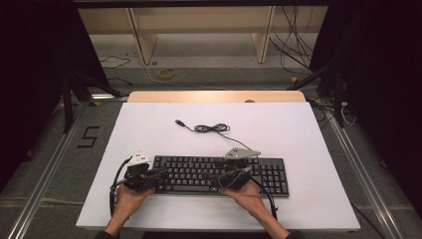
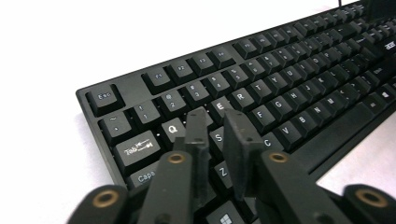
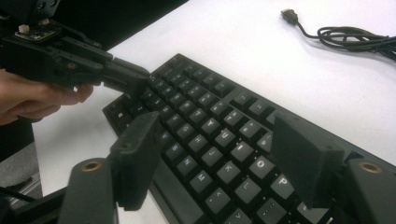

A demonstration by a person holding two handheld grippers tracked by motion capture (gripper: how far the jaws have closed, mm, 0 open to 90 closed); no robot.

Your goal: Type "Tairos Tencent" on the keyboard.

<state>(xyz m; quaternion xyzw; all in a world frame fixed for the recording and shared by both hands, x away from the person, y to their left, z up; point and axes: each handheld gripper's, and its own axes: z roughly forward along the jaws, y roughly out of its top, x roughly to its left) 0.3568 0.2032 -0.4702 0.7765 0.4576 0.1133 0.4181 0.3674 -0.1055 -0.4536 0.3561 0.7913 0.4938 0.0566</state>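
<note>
Keyboard (image 1: 219, 174) flat, long axis left-right across table (image 1: 298, 149), keys up.

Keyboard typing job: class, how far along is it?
Done: the keyboard lies flat on the table, its cable unplugged. In hand: the left gripper, fingers slightly apart, hovers around W and E; the right gripper hangs open above the letter keys. Left: no key looks pressed.

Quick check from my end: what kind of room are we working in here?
Most likely a lab or recording setup, not an office: a white table framed by metal rails, loose cables on the floor, bare wooden shelving behind, and one keyboard as the work piece.
</note>
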